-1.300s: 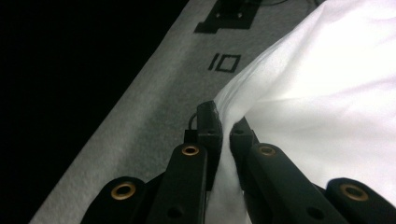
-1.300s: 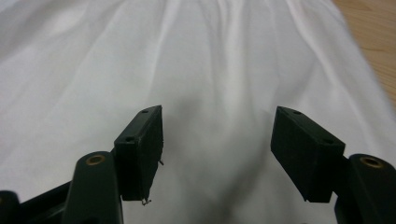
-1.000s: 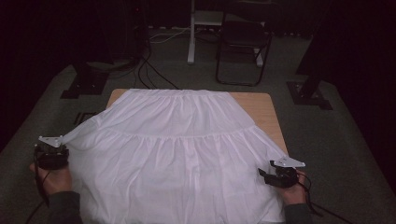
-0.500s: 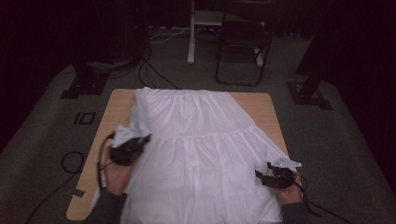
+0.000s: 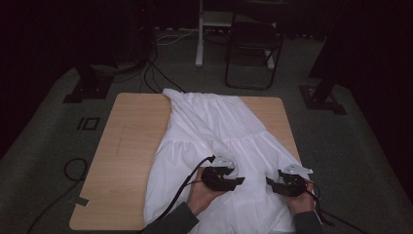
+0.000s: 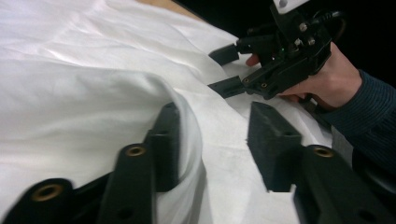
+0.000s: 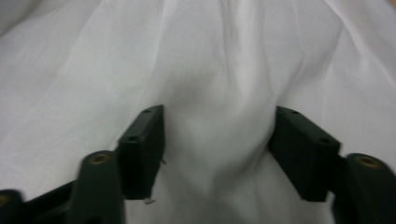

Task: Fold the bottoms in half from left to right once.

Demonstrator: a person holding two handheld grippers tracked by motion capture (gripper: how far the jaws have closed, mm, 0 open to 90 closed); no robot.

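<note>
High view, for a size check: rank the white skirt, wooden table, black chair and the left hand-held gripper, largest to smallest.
1. wooden table
2. white skirt
3. black chair, though it stands farther off
4. left hand-held gripper

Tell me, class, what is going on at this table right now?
A person is folding a white skirt on a wooden table with a gripper in each hand. The left gripper has carried the skirt's left side across to the middle, and its jaws have just been opening, with cloth draped over one of them. The right gripper rests at the skirt's right edge, jaws apart over a ridge of cloth. The table's left half now lies bare.
</note>
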